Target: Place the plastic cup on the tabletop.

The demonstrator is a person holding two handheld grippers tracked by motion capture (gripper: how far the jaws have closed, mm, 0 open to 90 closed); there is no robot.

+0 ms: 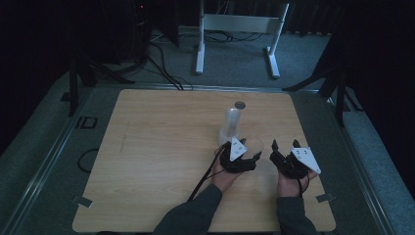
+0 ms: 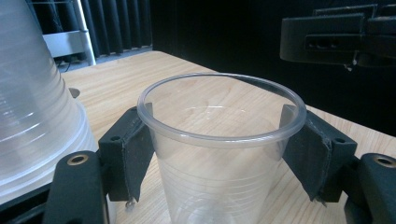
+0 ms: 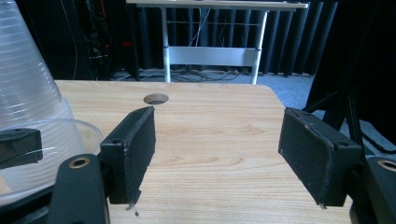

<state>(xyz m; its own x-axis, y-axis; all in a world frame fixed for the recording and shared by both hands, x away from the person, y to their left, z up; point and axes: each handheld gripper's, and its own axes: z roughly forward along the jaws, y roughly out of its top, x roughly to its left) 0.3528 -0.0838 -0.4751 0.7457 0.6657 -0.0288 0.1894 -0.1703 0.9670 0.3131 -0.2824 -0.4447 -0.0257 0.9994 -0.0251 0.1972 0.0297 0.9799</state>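
The cup (image 2: 219, 154), clear plastic and standing upright on the table (image 1: 161, 147), sits between the jaws of the left gripper (image 2: 219, 140), whose pads (image 2: 135, 154) press its wall just under the rim from both sides, so the gripper is clamped on it. From the high view the cup (image 1: 254, 145) is right of the table's middle, toward the near edge, at the tip of the left gripper (image 1: 243, 157). Just beside it, on the far side, stands a stack of clear cups (image 1: 230, 125), upside down and tapering upward; it looms at the left edge of the left gripper view (image 2: 32, 116) and of the right gripper view (image 3: 28, 88). The right gripper (image 1: 281, 155) rests close to the right of the cup, with its jaws standing apart and only bare table between them (image 3: 217, 154). Beyond the stack, a small round hole (image 1: 240, 104) shows in the tabletop near the far edge.
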